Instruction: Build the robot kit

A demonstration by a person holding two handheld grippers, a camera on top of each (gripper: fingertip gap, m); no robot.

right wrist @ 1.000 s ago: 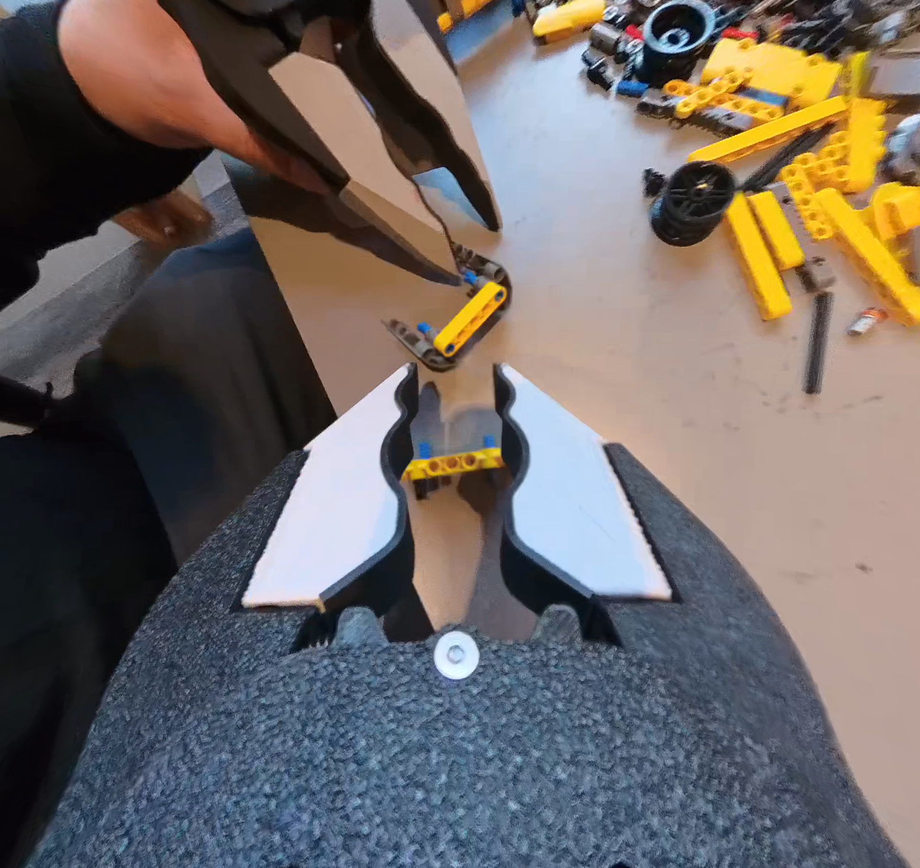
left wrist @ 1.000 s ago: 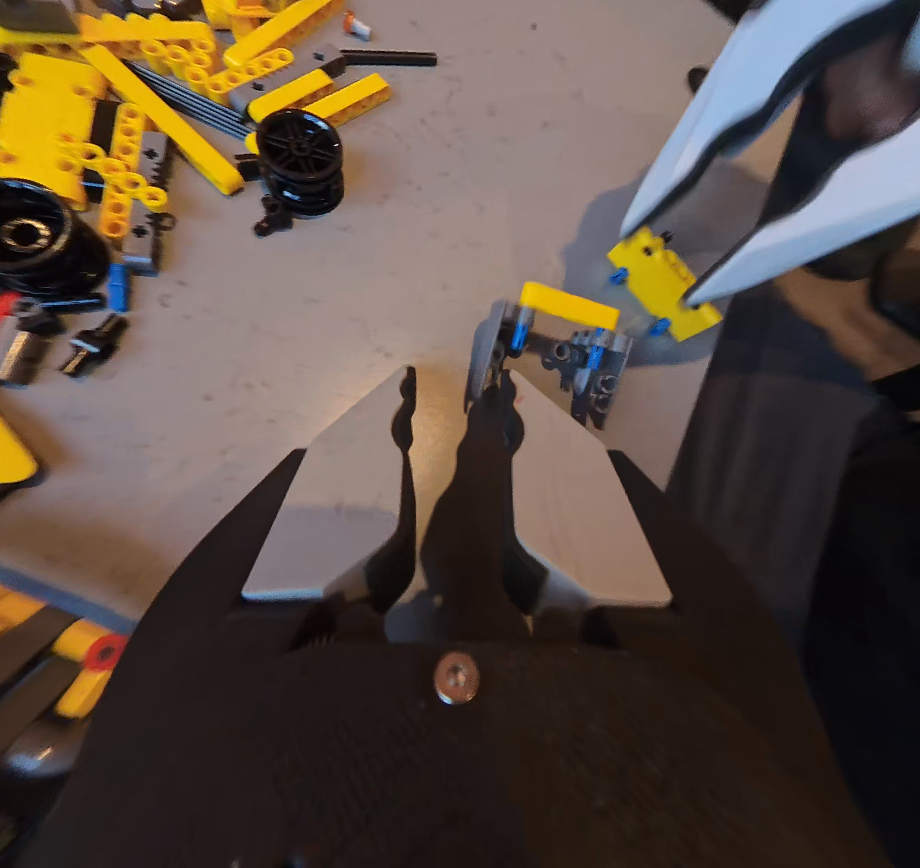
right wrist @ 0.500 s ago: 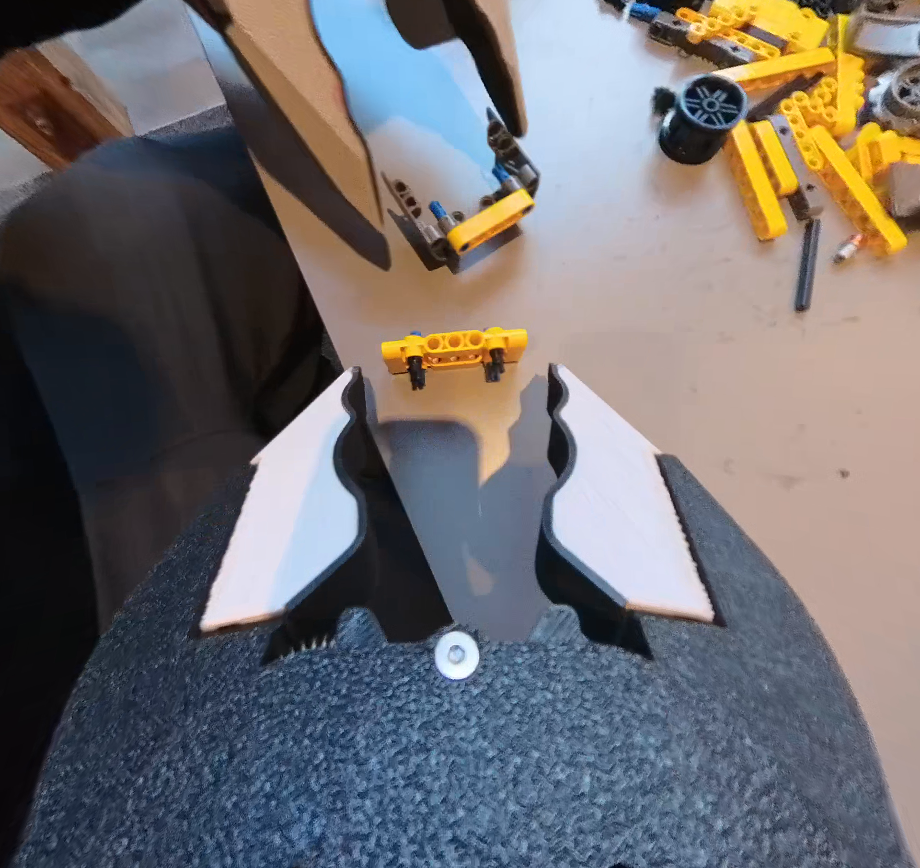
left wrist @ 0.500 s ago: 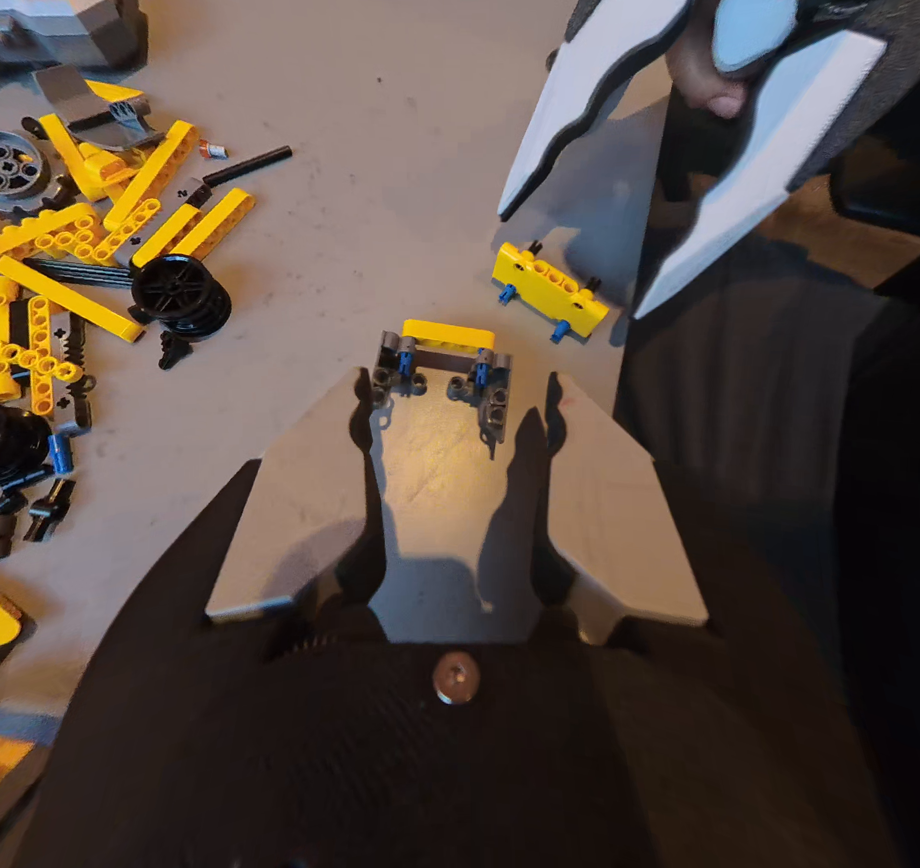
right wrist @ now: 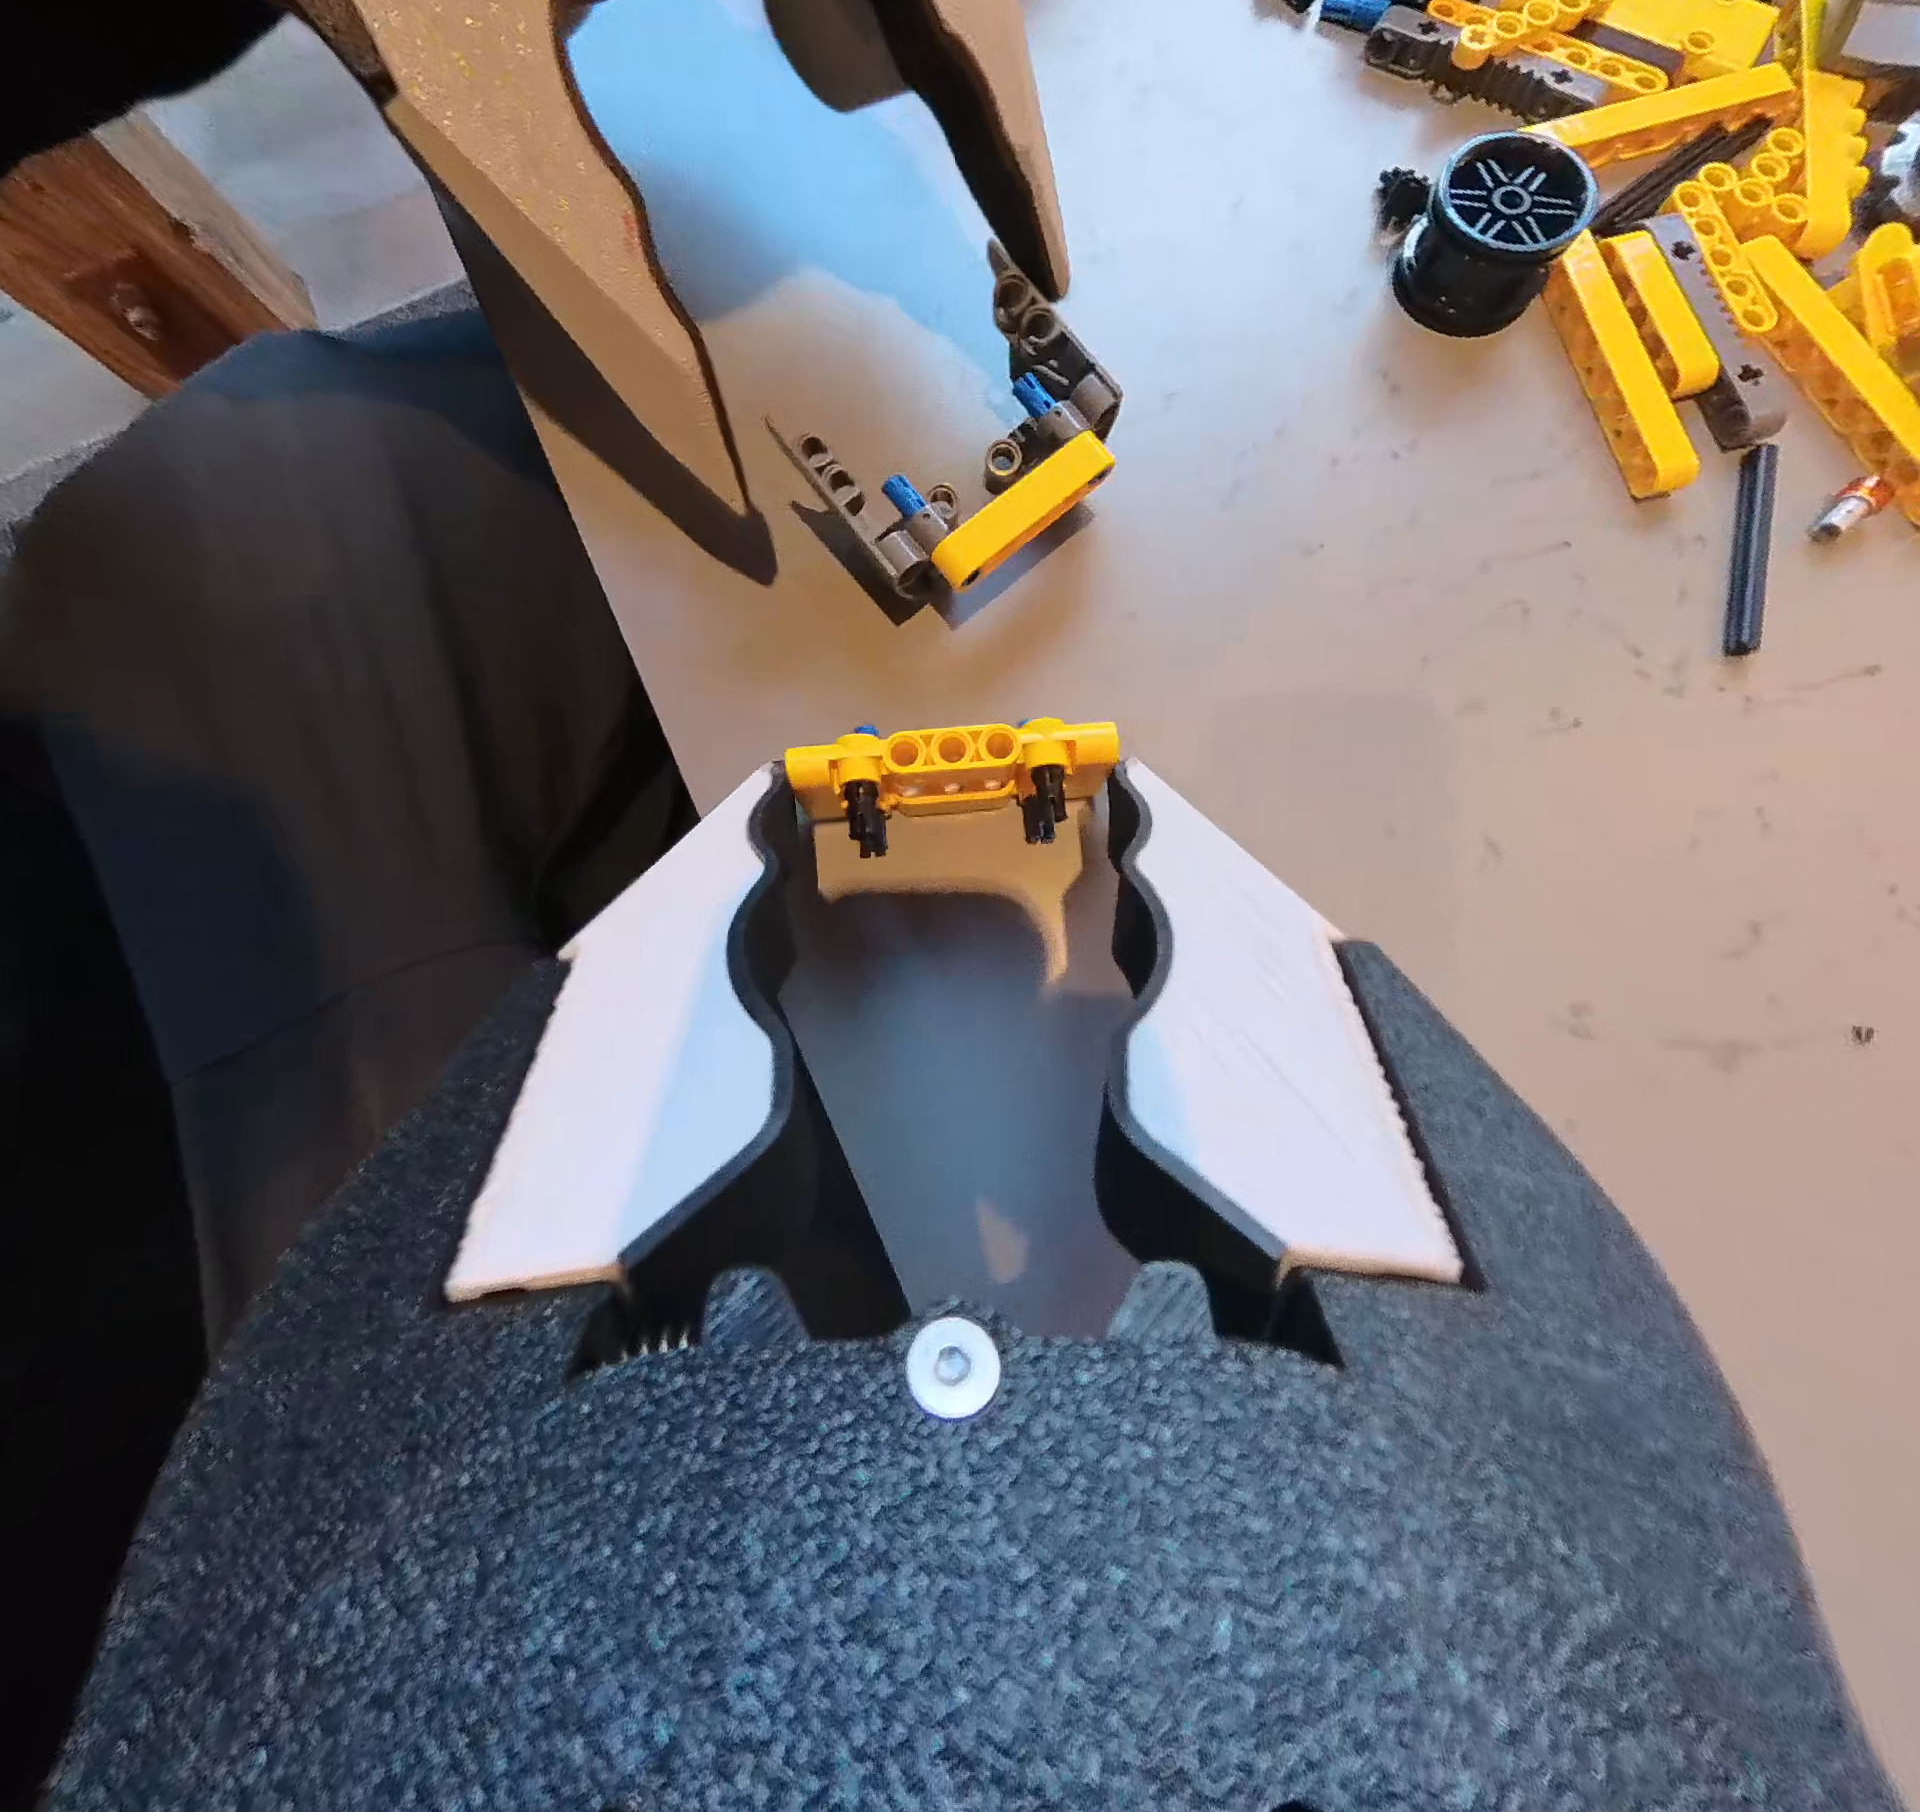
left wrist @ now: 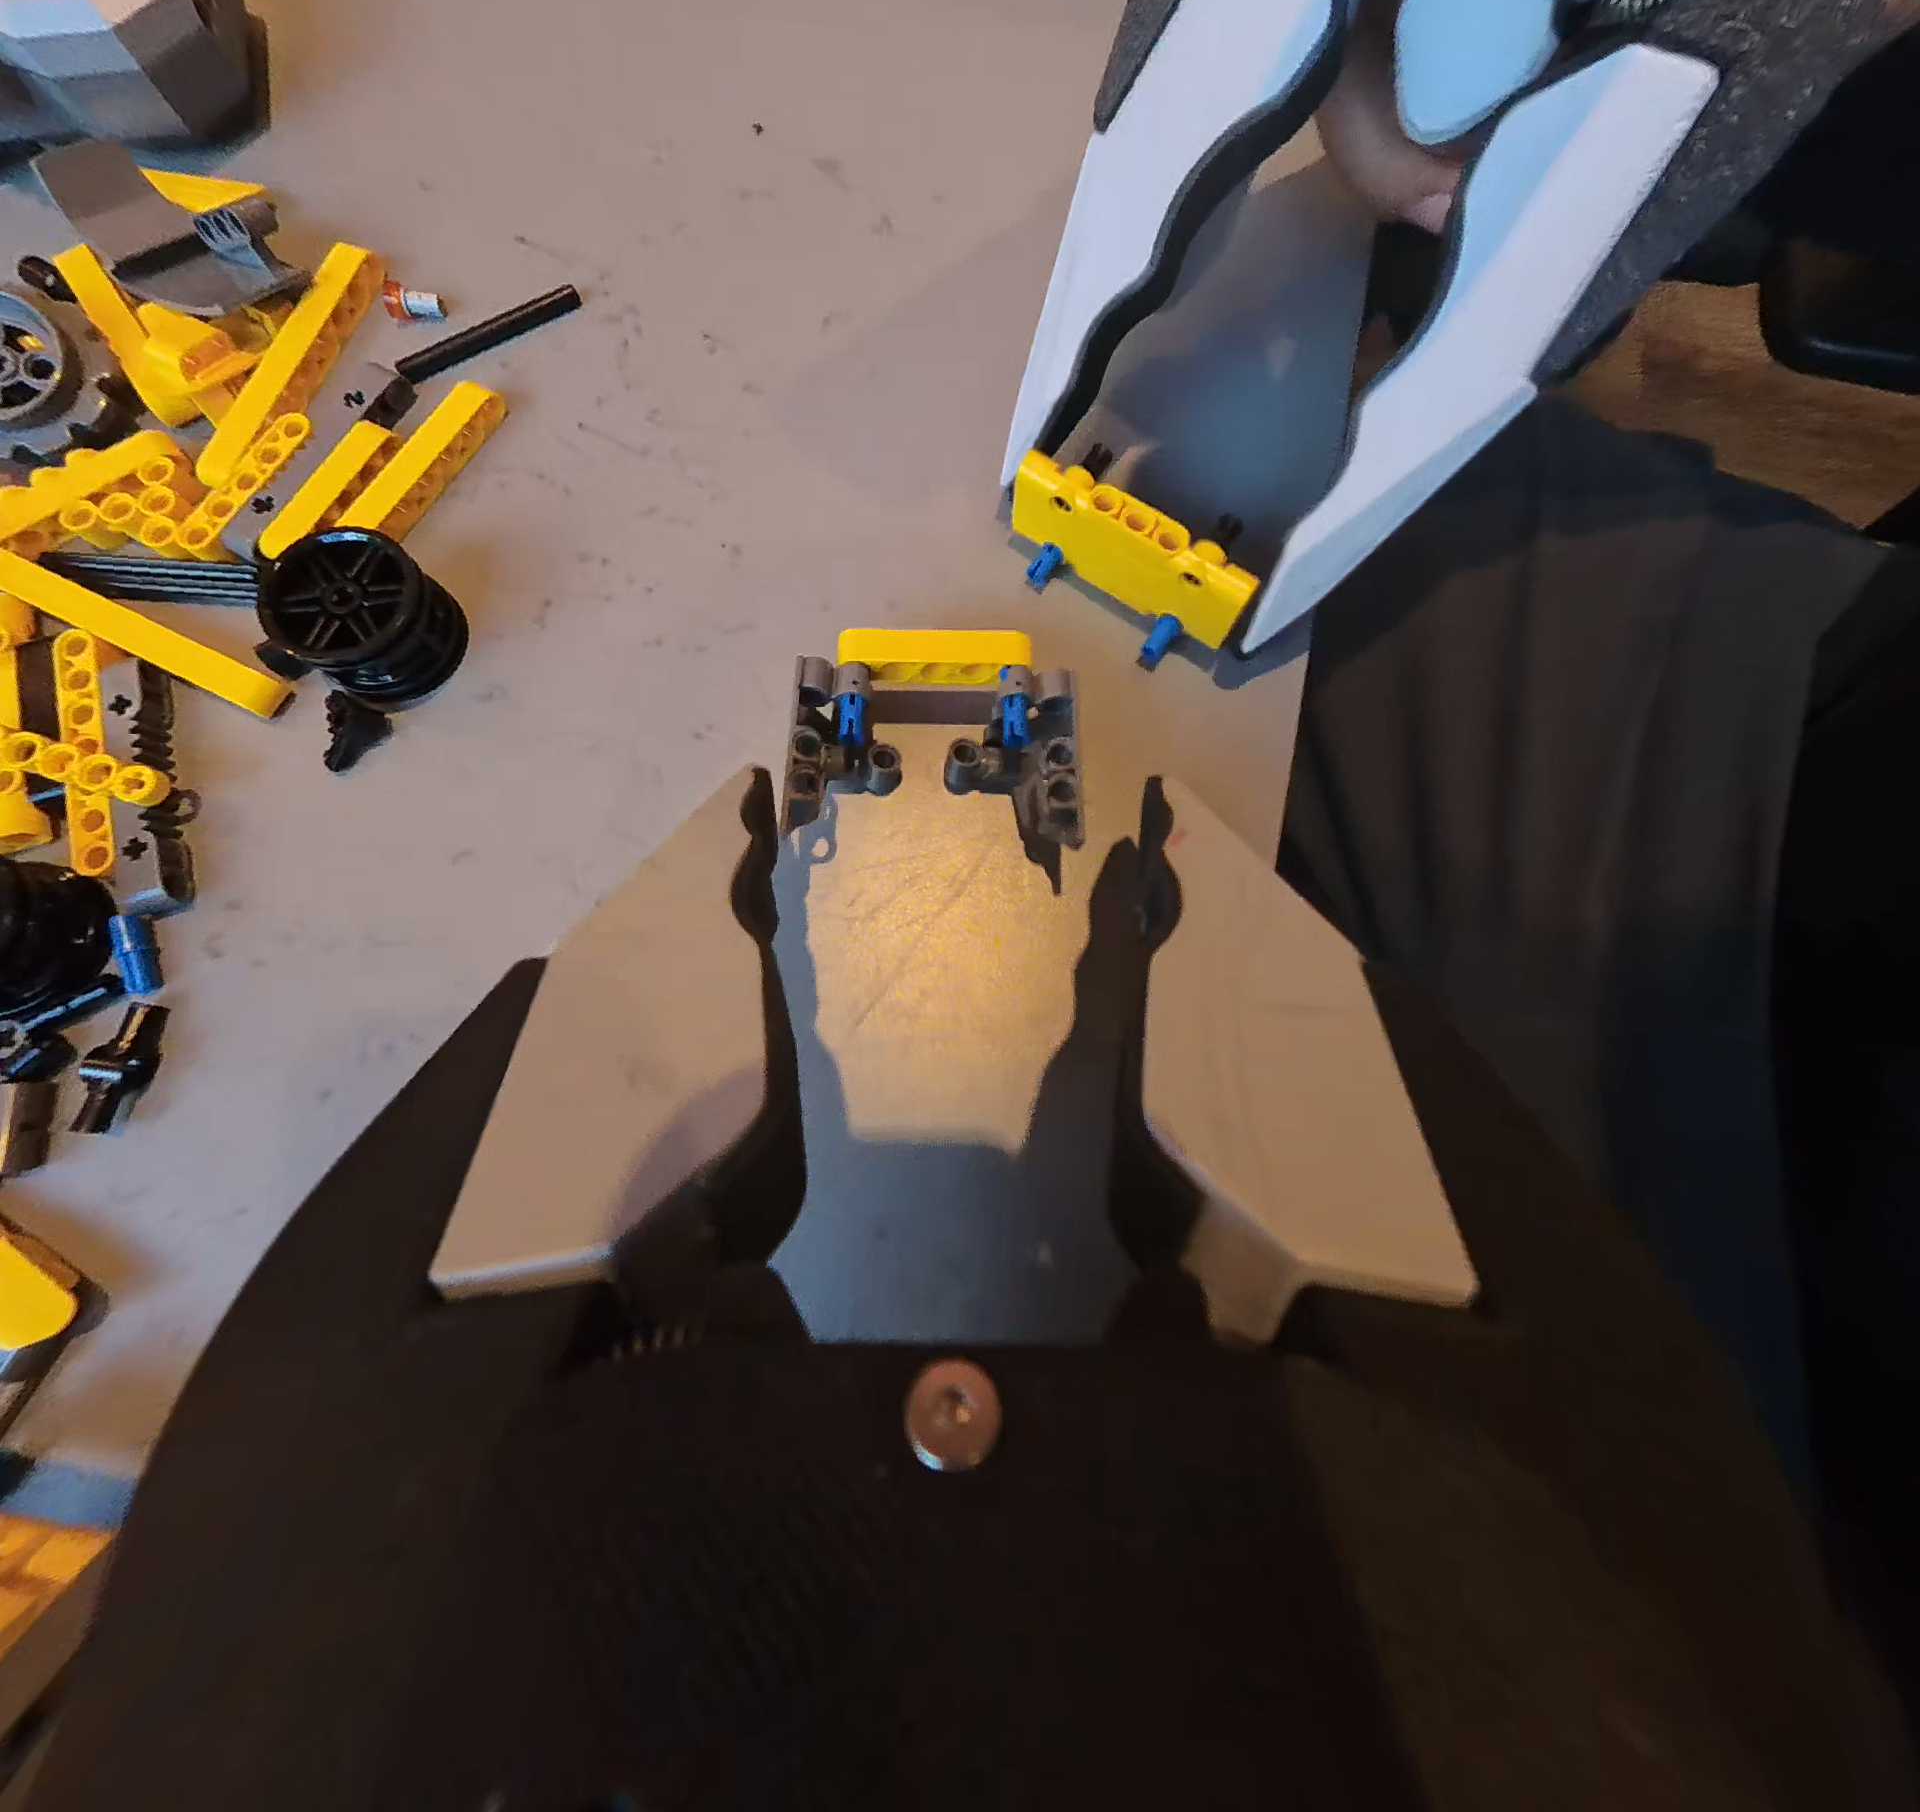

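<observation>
Right gripper [right wrist: 948, 775] now down around yellow beam [right wrist: 951, 760], jaws wide, left gripper [left wrist: 961, 796] jaws wide before grey frame [left wrist: 935, 723]

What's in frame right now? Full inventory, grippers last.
yellow block with pins: one, yellow with blue and black pins, on the table between the right gripper's fingertips
U-shaped assembly: one, grey arms, yellow crossbeam, blue pins, just ahead of the left gripper
black wheel: one, black, at the edge of the loose pile
black axle: one, black, lying alone near the pile
loose beams: many, mostly yellow, some grey, heaped to the left in the left wrist view
table: one, pale grey, scuffed
left gripper: one, black, jaws open, empty
right gripper: one, black with white fingers, jaws open, straddling the yellow block
</observation>
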